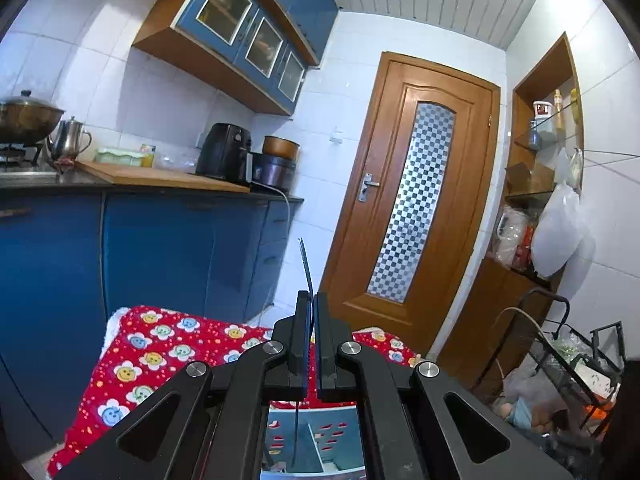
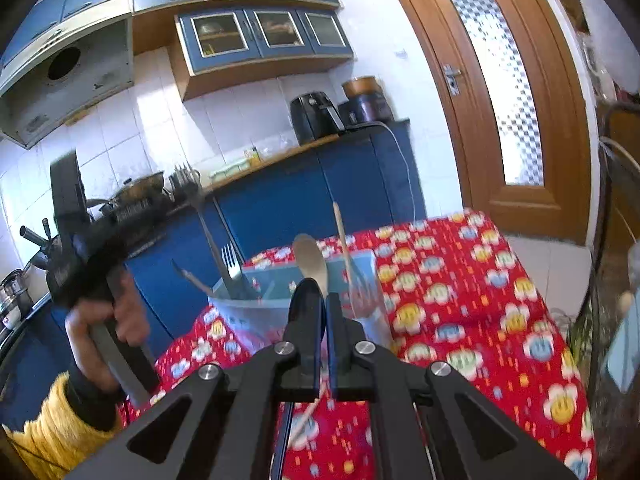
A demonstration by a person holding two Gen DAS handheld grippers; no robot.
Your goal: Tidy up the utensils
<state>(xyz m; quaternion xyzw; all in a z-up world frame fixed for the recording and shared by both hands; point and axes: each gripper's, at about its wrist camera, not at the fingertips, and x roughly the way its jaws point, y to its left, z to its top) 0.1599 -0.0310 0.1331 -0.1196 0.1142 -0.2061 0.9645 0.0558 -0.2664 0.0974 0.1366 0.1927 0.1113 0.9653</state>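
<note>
My left gripper [image 1: 313, 296] is shut on a thin metal utensil [image 1: 306, 264] seen edge-on. Its top sticks up past the fingers and its shaft hangs down over the blue divided utensil holder [image 1: 312, 440]. In the right wrist view this gripper [image 2: 168, 199] comes in from the left, held by a hand [image 2: 108, 320], and the utensil looks like a long fork [image 2: 192, 184] reaching into the holder [image 2: 256, 304]. My right gripper [image 2: 324, 296] is shut on a wooden spoon [image 2: 310, 264], bowl up, just in front of the holder. A second fork [image 2: 230, 256] and a wooden stick [image 2: 344, 236] stand in the holder.
The holder stands on a table under a red cloth with smiley flowers [image 2: 460, 304]. Blue kitchen cabinets [image 1: 160, 248] with a worktop, an air fryer [image 1: 224, 156] and pots lie beyond. A wooden door [image 1: 412, 208] is to the right, with a wire rack [image 1: 560, 360] beside it.
</note>
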